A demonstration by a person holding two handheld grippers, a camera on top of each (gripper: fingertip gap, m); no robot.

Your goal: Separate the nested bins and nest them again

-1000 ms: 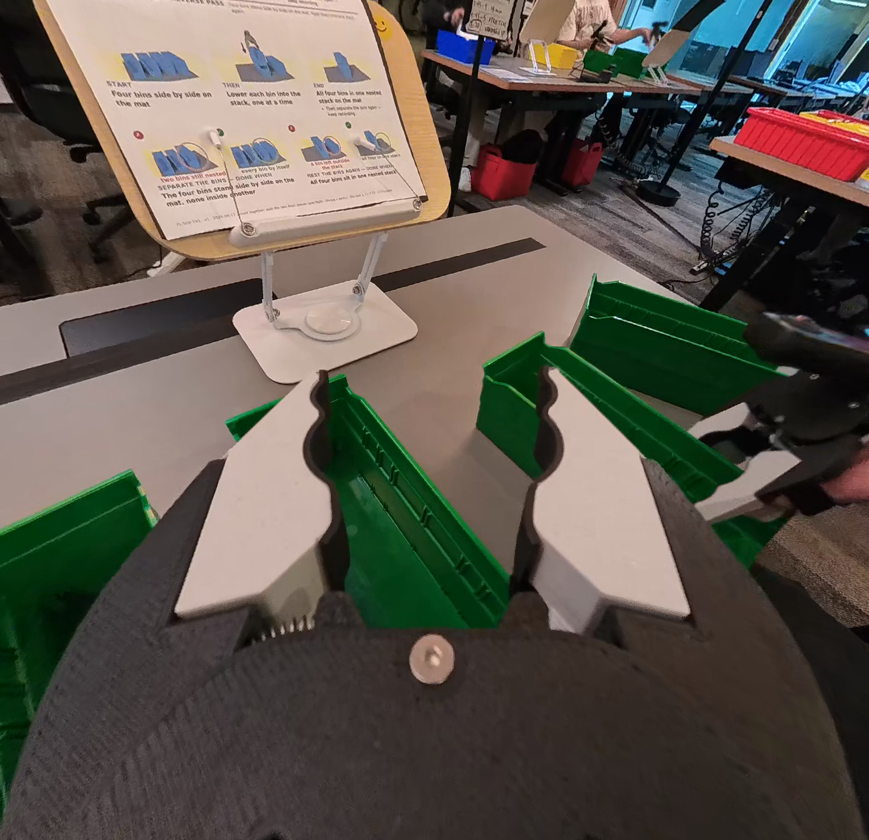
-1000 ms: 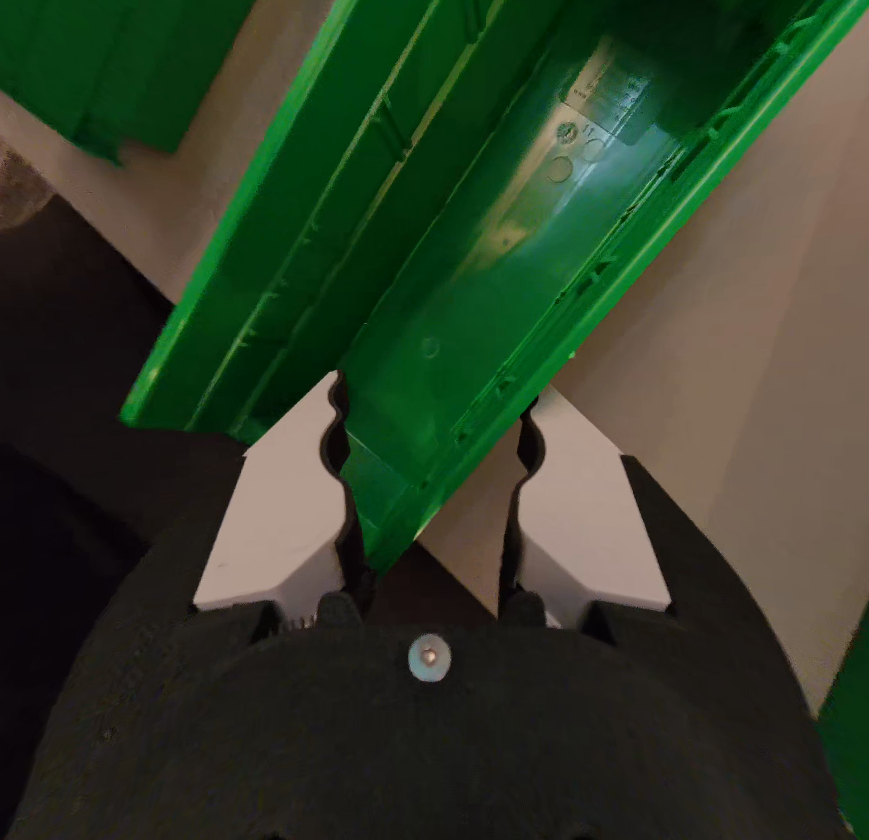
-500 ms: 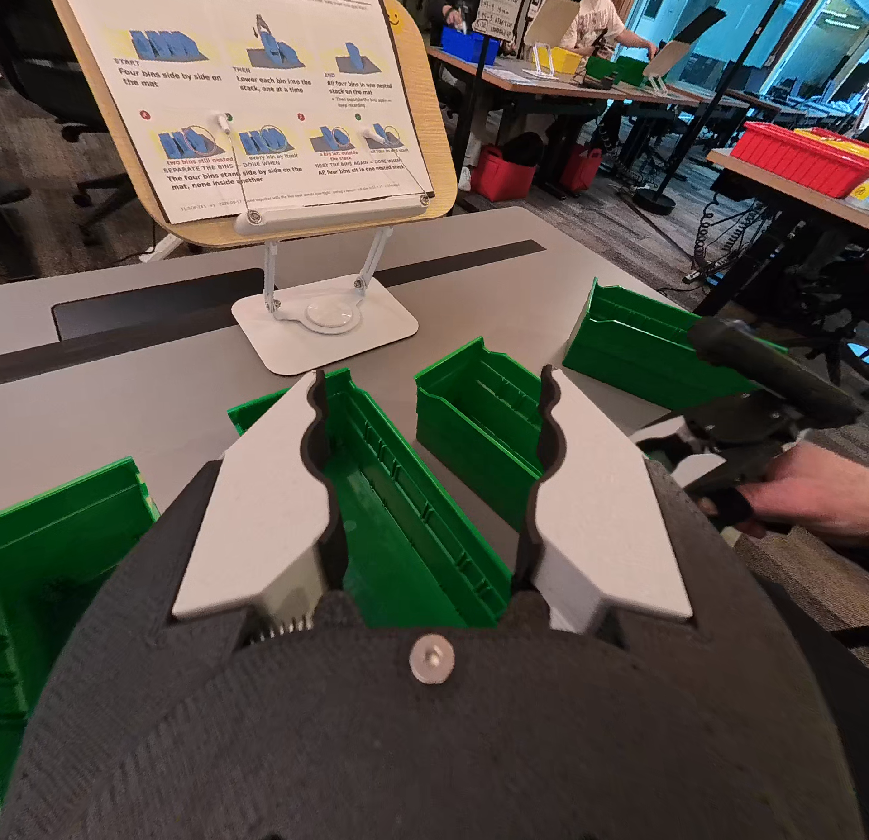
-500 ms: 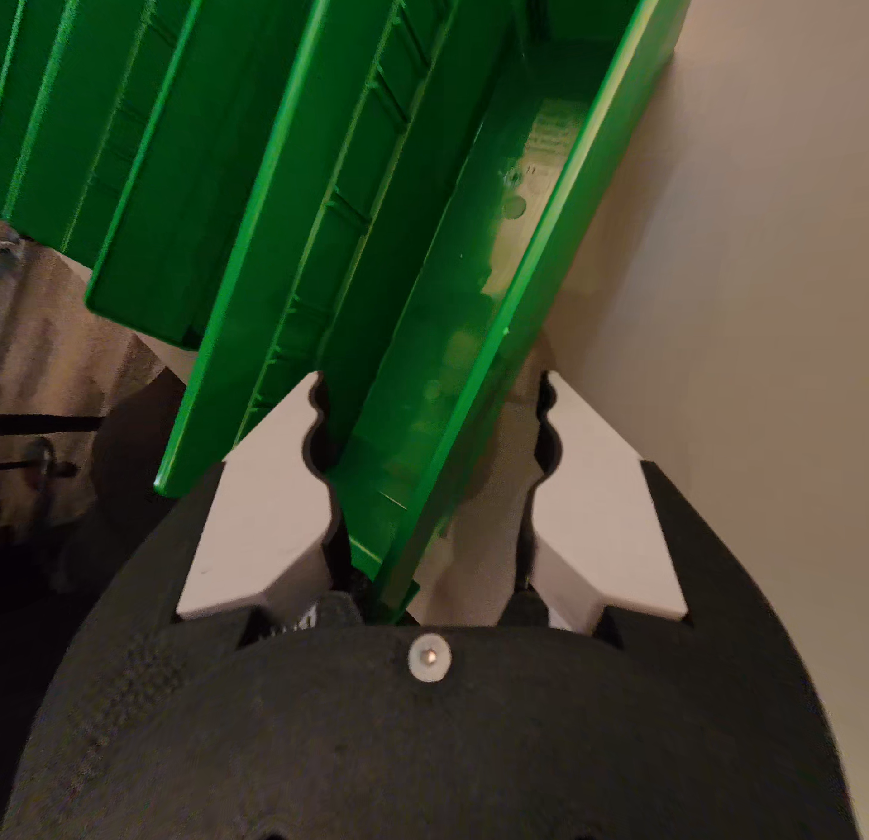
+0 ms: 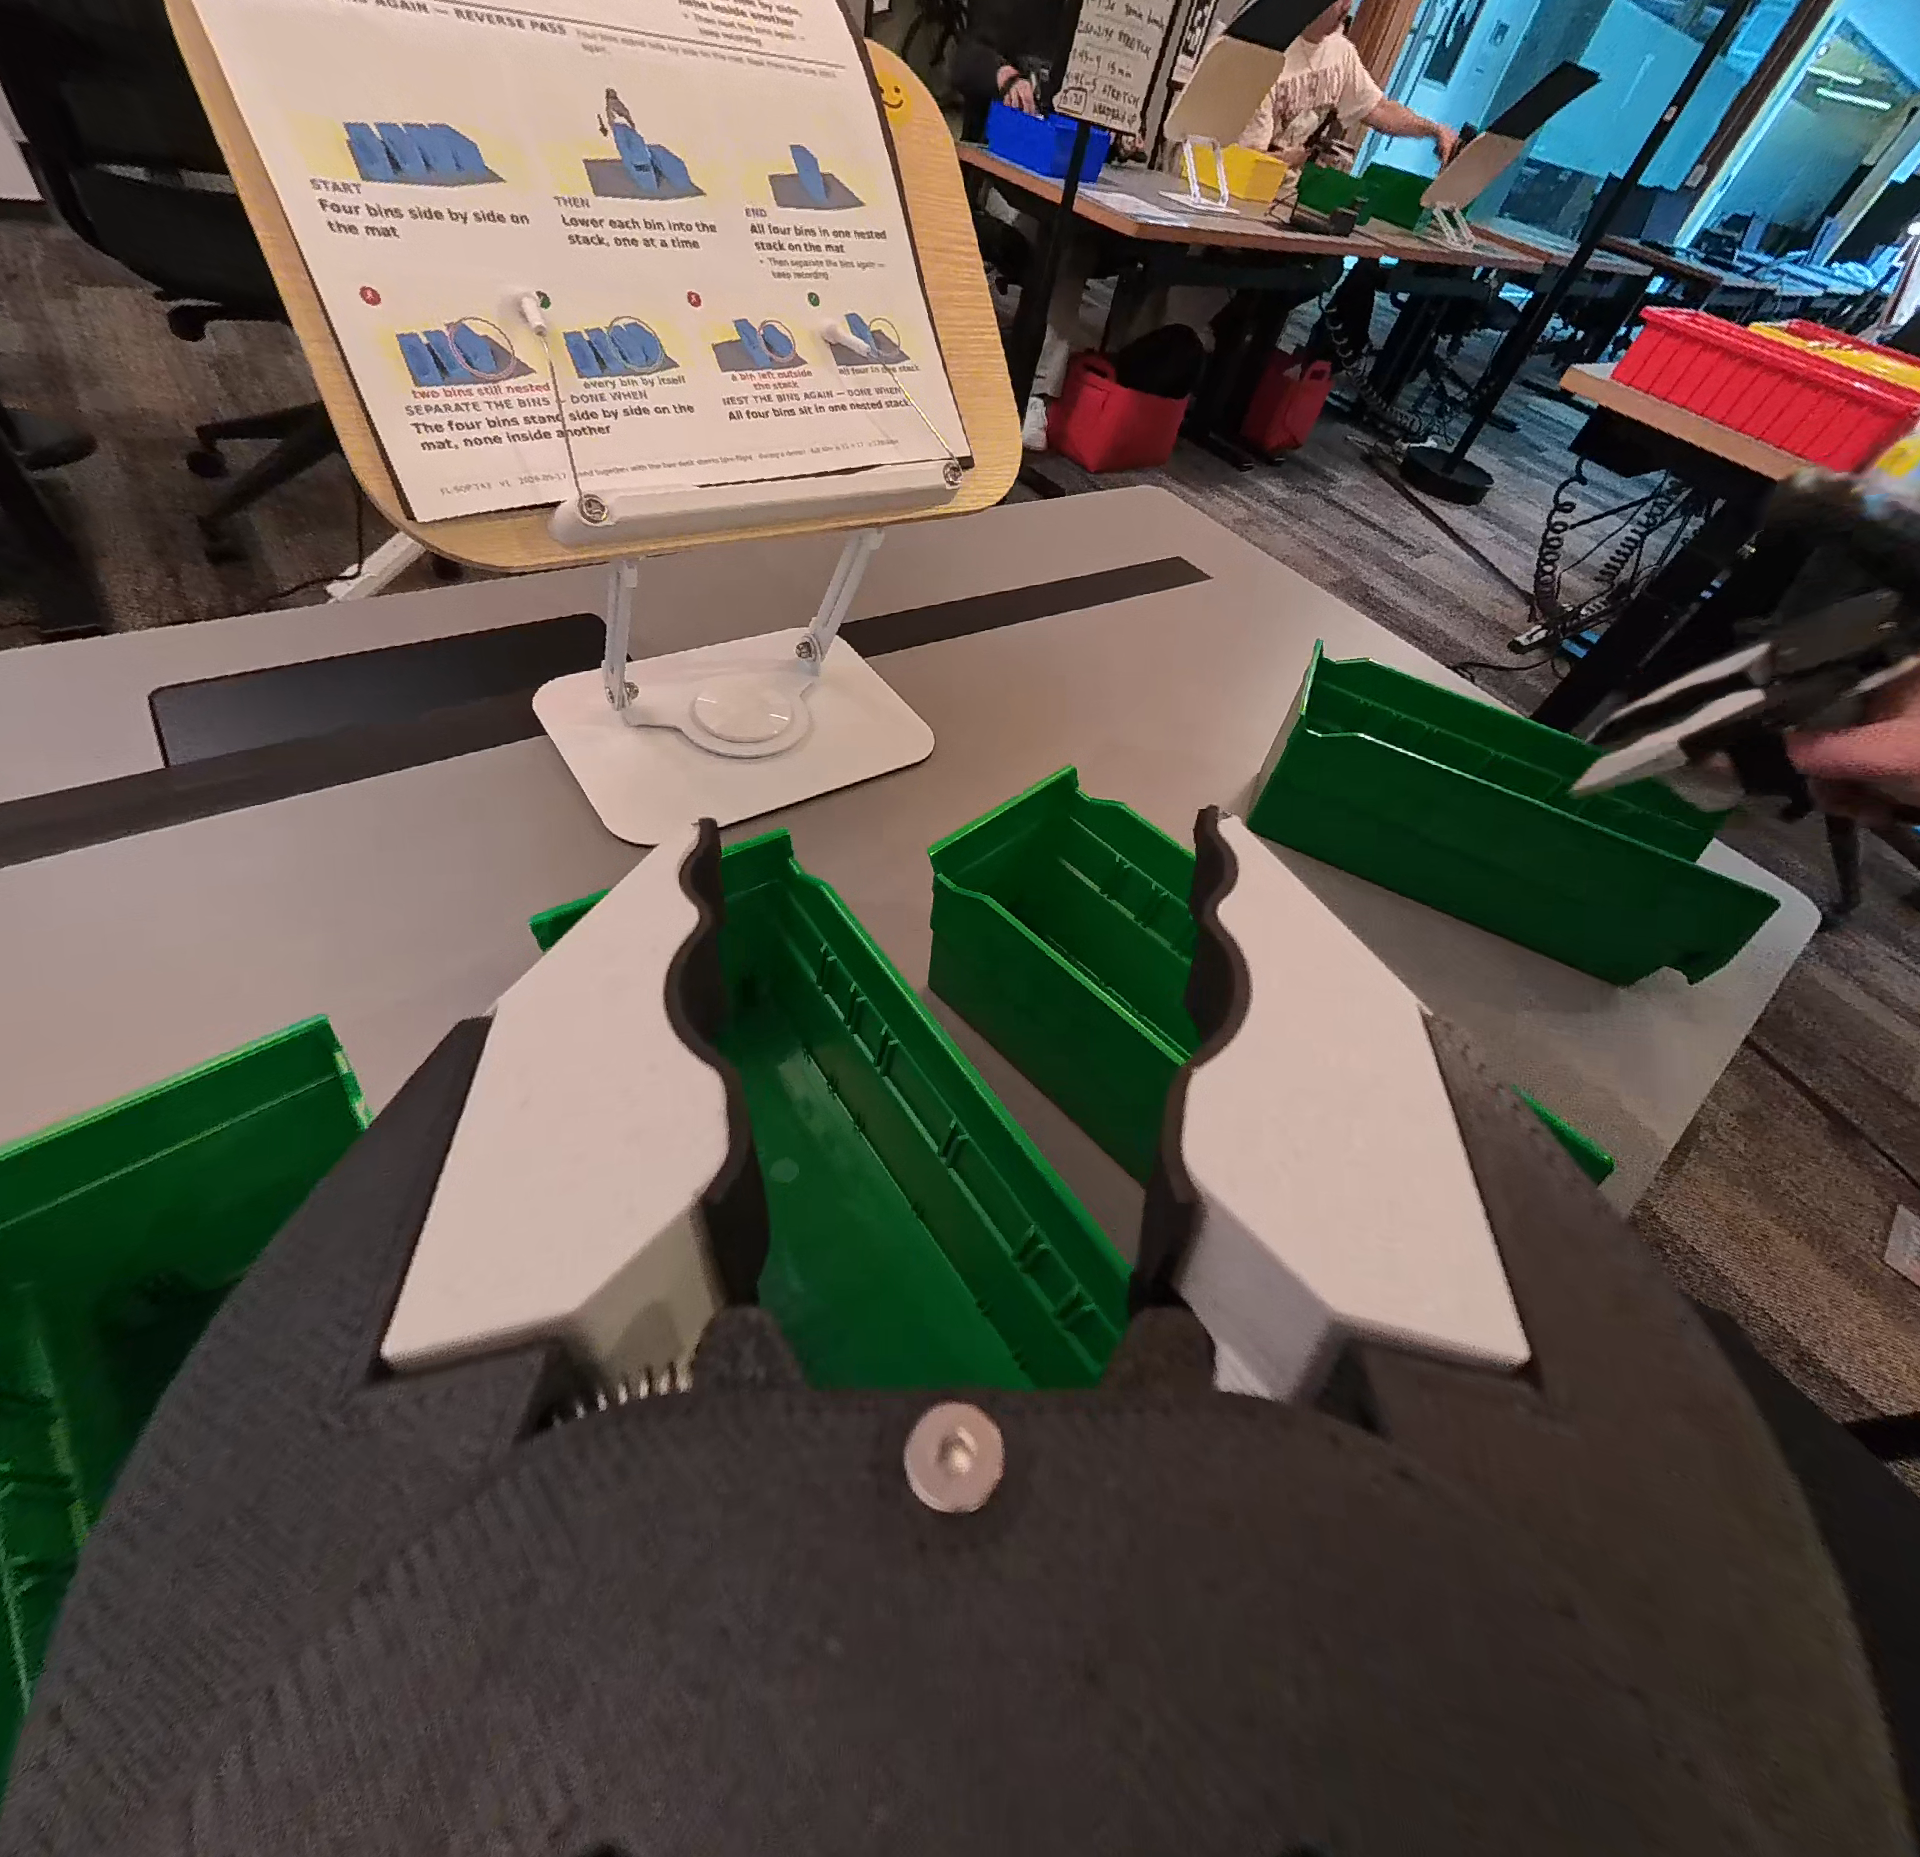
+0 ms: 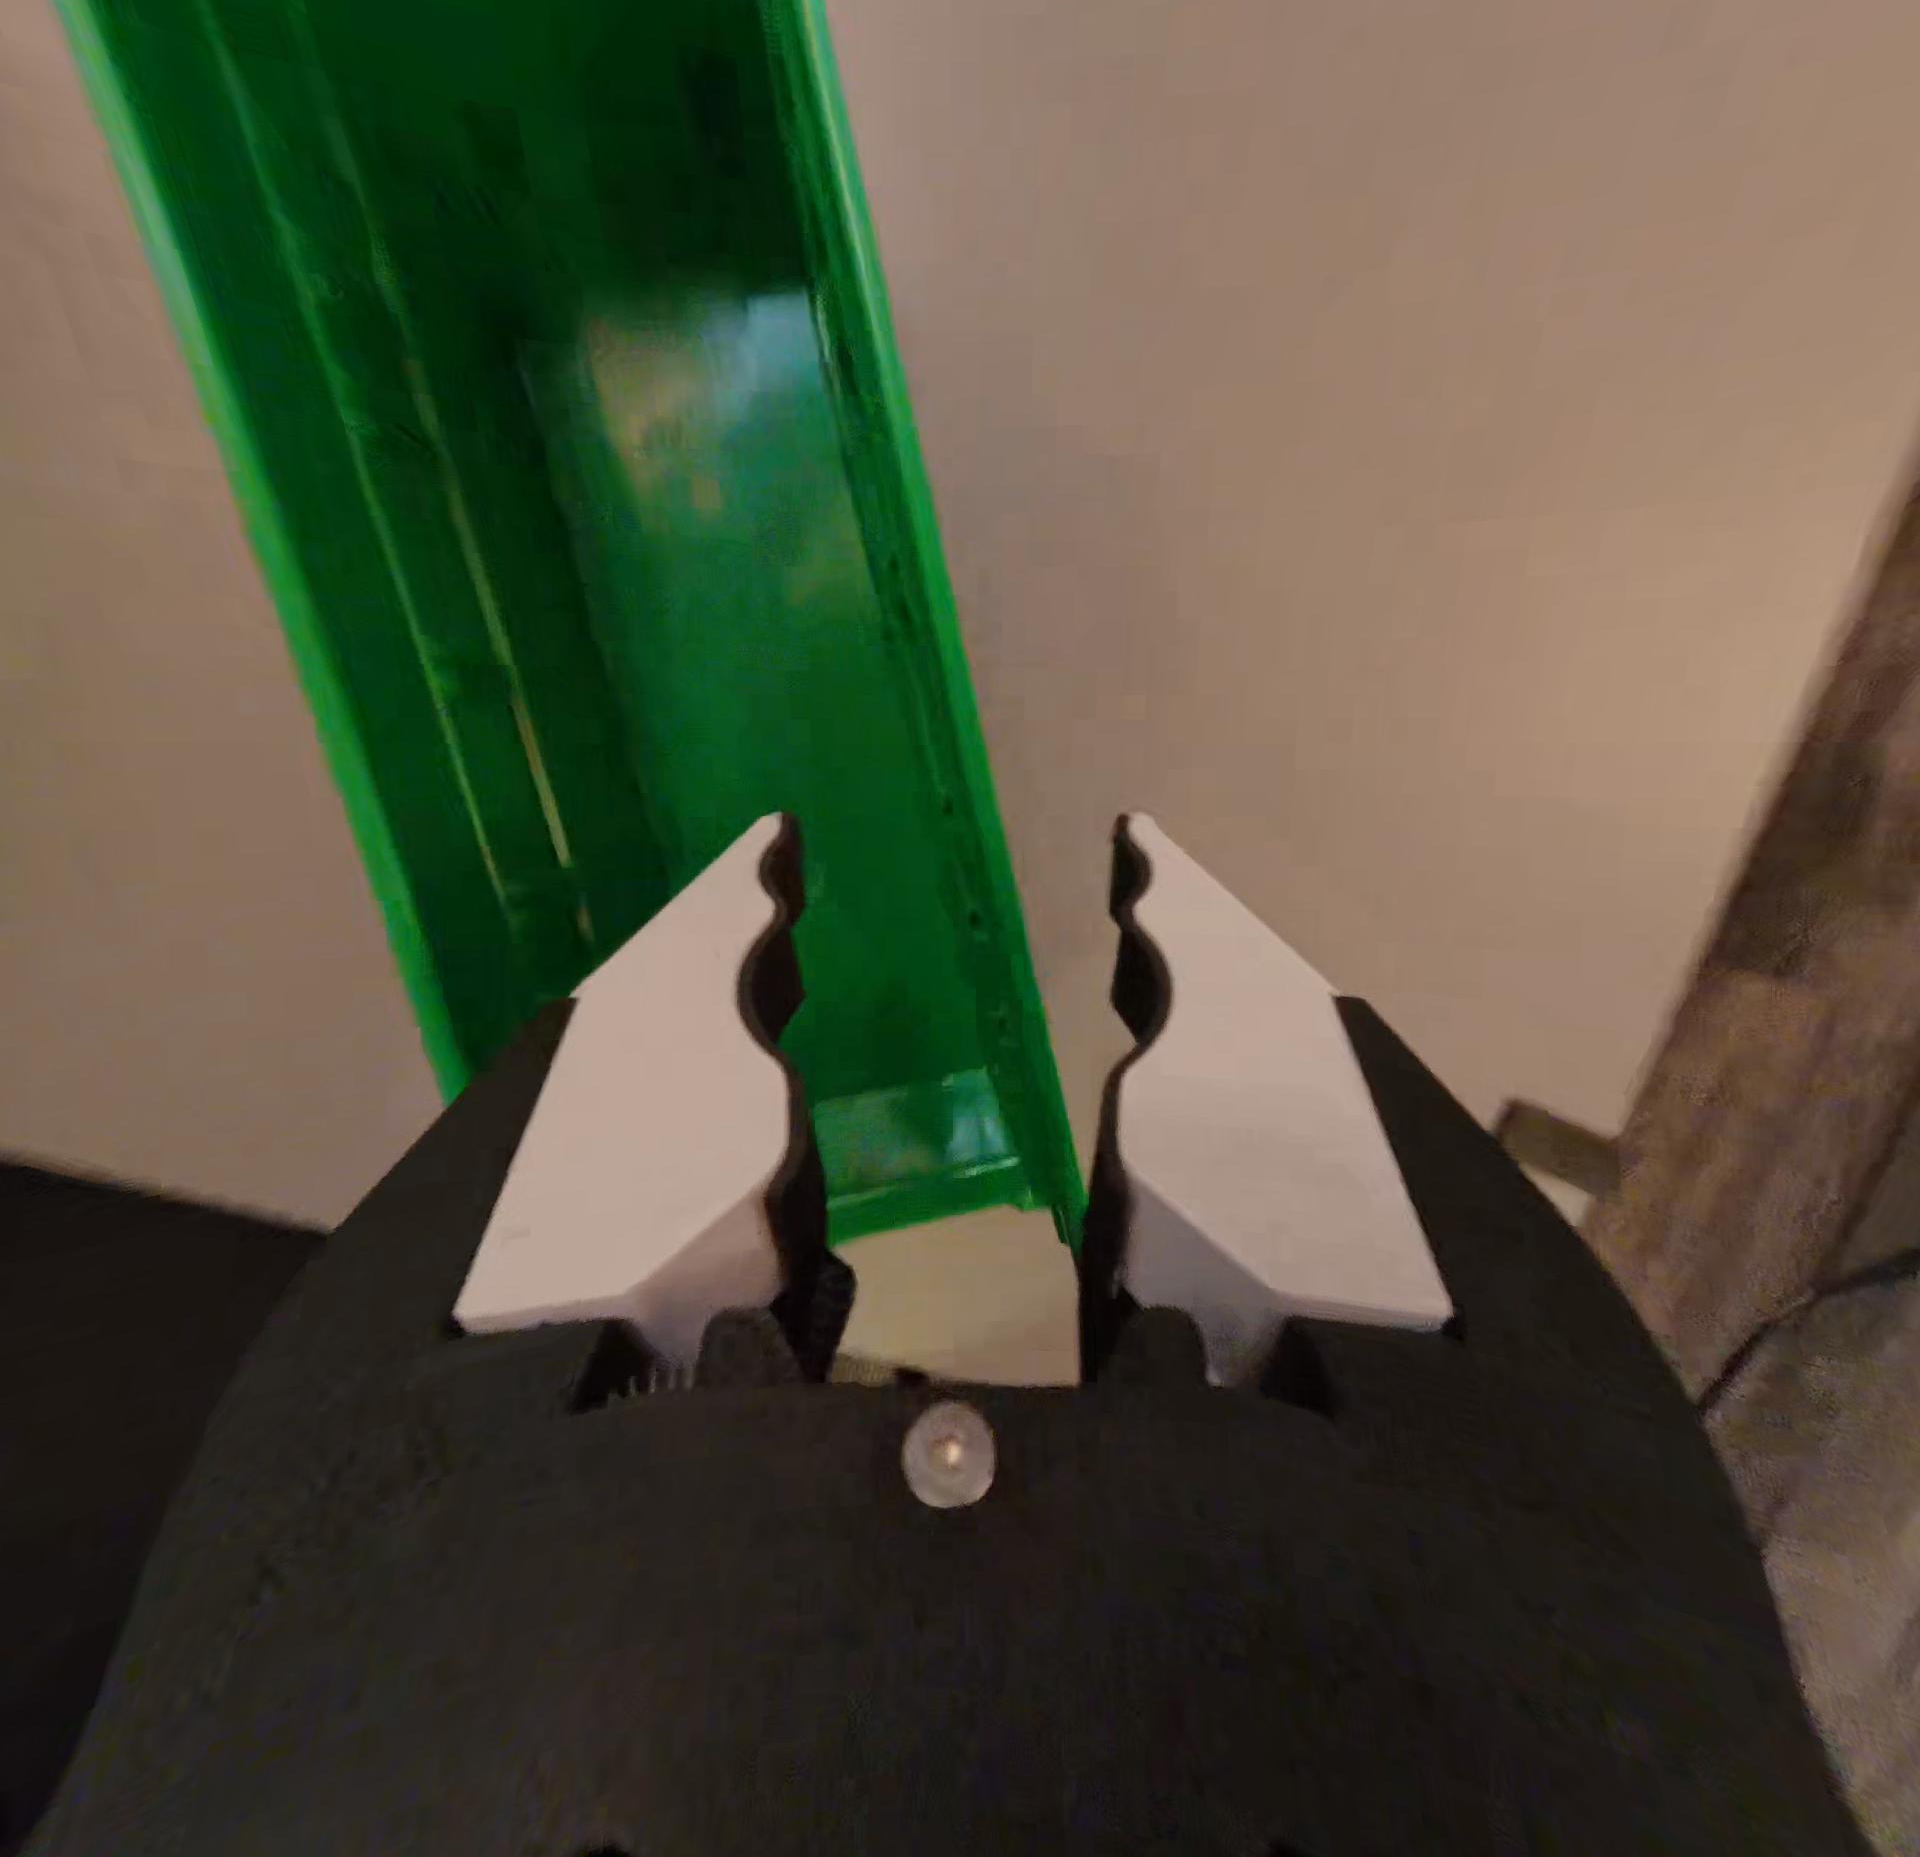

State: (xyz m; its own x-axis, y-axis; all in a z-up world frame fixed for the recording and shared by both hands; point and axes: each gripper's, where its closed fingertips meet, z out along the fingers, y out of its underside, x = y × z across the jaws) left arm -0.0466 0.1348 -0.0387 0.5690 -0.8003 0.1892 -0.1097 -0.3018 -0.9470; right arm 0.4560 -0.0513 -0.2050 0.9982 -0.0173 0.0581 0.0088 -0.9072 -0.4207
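Observation:
Four green bins stand apart on the grey table [image 5: 312,924]: a far-left bin [image 5: 156,1184], a second bin [image 5: 883,1132], a third bin [image 5: 1060,934] and a far-right bin [image 5: 1475,831] by the table's right edge. My left gripper [image 5: 956,825] is open and empty above the second bin. My right gripper [image 5: 1590,763] hovers over the near end of the far-right bin. In the right wrist view it [image 6: 954,820] is open, with a green bin [image 6: 665,560] below; the bin's right wall runs between the fingers. That view is blurred.
An instruction sheet on a wooden board [image 5: 623,249] stands on a white base [image 5: 727,727] at the back of the table. Carpet [image 6: 1818,976] lies past the table's right edge. Other desks, a red bin [image 5: 1766,394] and a seated person are far behind.
The right gripper slid the third bin left beside the second, let go of it, then rose and moved right over the far-right bin. The left gripper stayed open over the second bin.

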